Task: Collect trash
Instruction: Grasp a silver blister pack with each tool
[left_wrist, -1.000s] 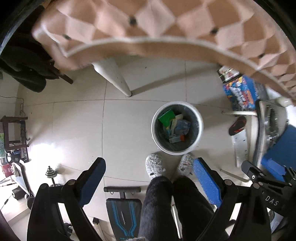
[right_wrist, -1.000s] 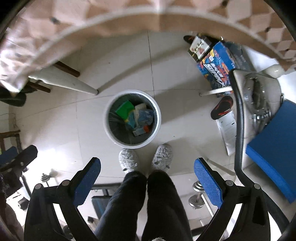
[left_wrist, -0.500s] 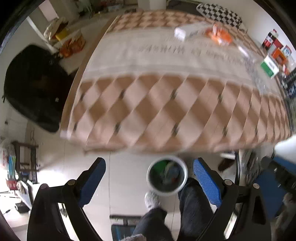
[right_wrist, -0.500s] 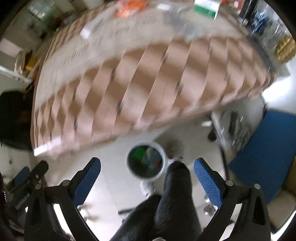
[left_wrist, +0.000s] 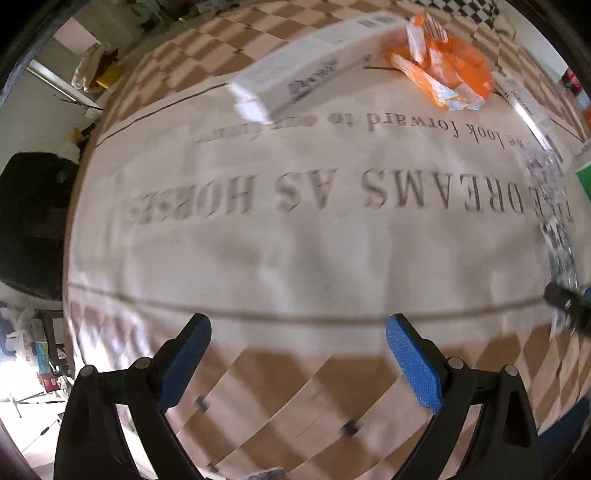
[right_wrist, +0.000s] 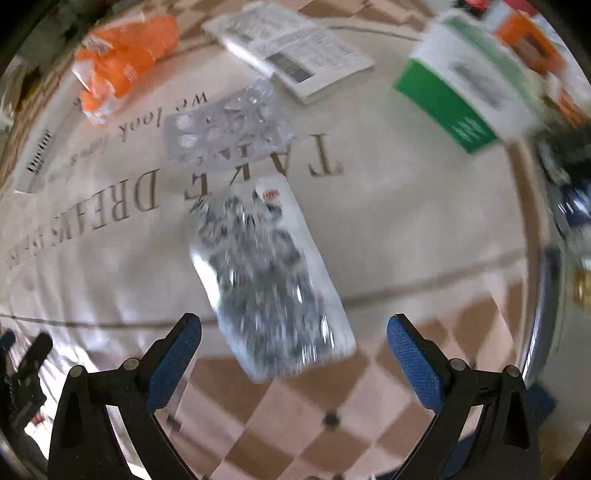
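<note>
Several pieces of trash lie on the printed tablecloth (right_wrist: 388, 229) in front of you. A crinkled clear wrapper (right_wrist: 266, 273) sits just ahead of your right gripper (right_wrist: 293, 350), whose blue fingers (right_wrist: 173, 360) are spread wide with nothing between them. Beyond it lie an empty blister pack (right_wrist: 225, 125), a white leaflet box (right_wrist: 291, 48), an orange packet (right_wrist: 122, 59) and a green-and-white carton (right_wrist: 465, 96). Your left gripper (left_wrist: 299, 356) also stands apart and empty, over bare cloth, well short of the long white box (left_wrist: 314, 62) and the orange packet (left_wrist: 443, 62) at the far side.
</note>
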